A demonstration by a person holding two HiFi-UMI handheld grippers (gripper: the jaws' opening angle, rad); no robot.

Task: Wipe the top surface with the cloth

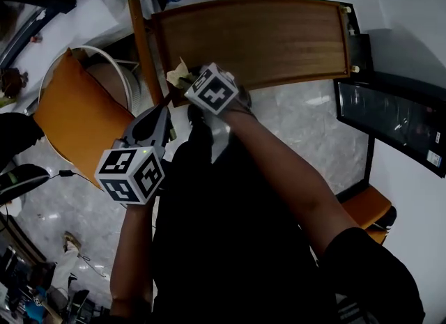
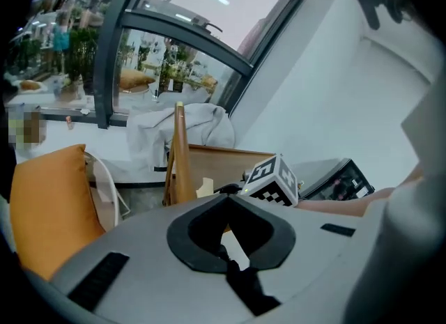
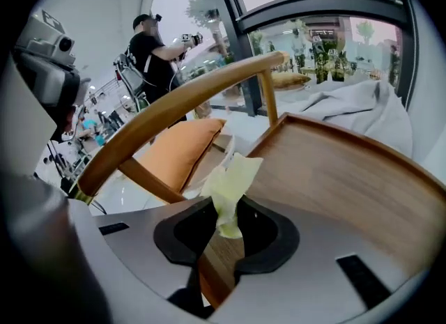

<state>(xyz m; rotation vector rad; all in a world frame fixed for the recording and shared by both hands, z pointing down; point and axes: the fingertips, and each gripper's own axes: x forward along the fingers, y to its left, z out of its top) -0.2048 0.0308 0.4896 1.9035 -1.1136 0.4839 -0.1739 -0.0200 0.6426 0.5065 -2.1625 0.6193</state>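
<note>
Head view: a person stands over a brown rectangular wooden tabletop. The right gripper holds a small pale yellow cloth at the top's near left corner. The left gripper hangs just beside it, short of the wood, near an orange cushioned chair.

Left gripper view: its 2 jaws are pressed together with nothing between them. The right gripper's marker cube sits just ahead.

Right gripper view: the 2 jaws pinch the cloth by a bunched fold. Its loose end stands up crumpled above the tips, and the wood spreads out beyond. The cloth looks light, soft and limp, so it likely needs pressing flat against the surface to wipe. A grip on the gathered middle should stop it slipping free as it drags. Whether it touches the wood cannot be told.
</note>
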